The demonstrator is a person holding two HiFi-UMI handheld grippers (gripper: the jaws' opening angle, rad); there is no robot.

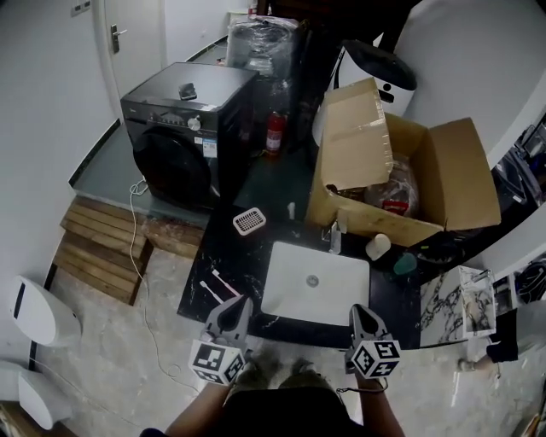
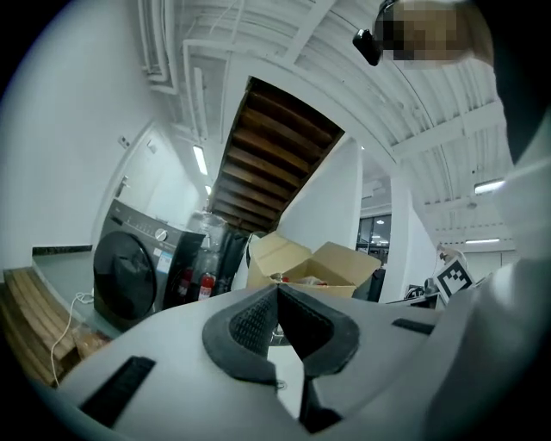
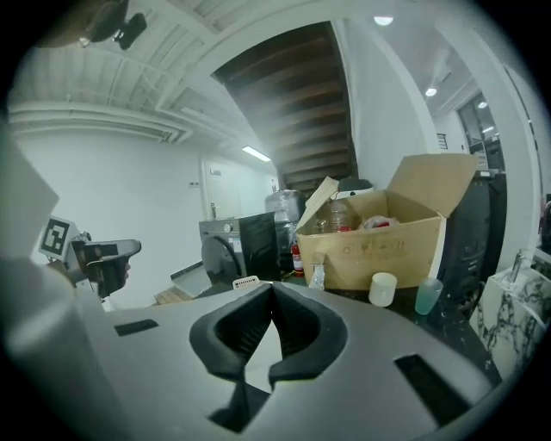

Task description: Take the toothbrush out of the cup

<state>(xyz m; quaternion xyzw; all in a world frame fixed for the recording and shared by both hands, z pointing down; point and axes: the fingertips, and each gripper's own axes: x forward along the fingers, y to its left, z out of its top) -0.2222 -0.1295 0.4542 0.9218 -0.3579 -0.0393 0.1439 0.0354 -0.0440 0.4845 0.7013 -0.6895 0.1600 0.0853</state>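
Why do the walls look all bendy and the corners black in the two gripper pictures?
Left gripper view: the wide-angle lens curves the ceiling and leaves black corners; the left tongs, very close, look soft. Right gripper view: same curving and dark rim; a ceiling lamp glares white. Head view: lines bend less, light is even, the washing machine looks dark.

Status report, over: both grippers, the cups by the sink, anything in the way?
Left gripper shut, empty. Right gripper shut, empty. White cup and green cup beside the sink, no toothbrush seen in either. Only the sink lies between.
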